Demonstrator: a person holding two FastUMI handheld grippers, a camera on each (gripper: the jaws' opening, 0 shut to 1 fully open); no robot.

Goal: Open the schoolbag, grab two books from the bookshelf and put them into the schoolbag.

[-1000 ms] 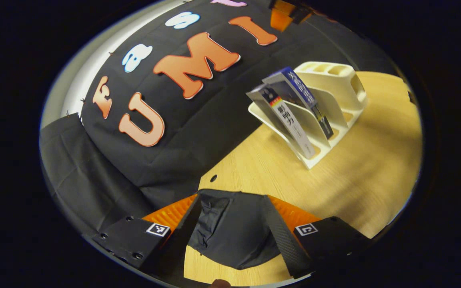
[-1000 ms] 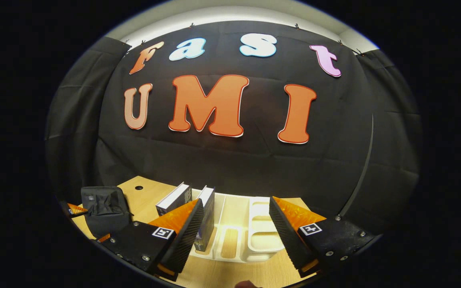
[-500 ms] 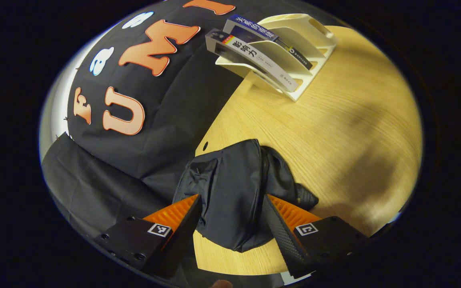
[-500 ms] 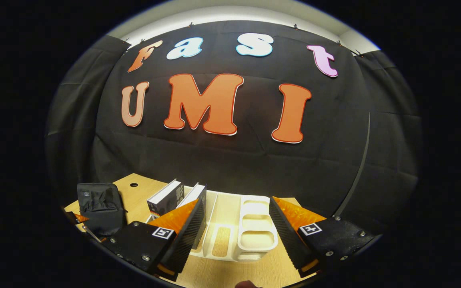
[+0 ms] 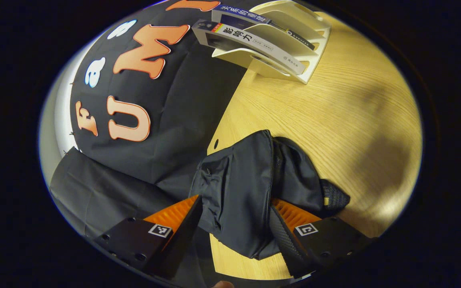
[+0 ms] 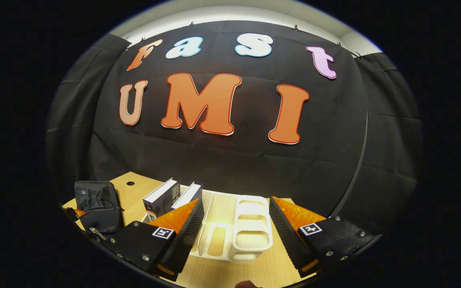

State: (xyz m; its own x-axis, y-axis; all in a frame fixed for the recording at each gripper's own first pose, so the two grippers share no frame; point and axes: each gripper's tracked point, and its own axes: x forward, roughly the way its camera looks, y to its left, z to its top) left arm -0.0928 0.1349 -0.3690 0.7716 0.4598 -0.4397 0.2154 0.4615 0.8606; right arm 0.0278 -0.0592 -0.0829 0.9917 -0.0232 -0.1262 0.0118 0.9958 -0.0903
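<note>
Recording booth, black cloth wall (image 6: 230,160) pinned up behind, pale wooden table (image 5: 334,132), white bookshelf (image 6: 238,232)

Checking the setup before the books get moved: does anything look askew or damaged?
Nothing stands out. The black fabric schoolbag sits slumped on the wooden table, zip shut; two books lean in the cream plastic bookshelf, undamaged.

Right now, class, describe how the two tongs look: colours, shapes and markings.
Both tongs, left and right, look alike: two wedge-shaped fingers, each with a ribbed orange outer face and a black textured inner pad, mounted on black blocks with screws. Each block carries a small square black-and-white marker.
</note>
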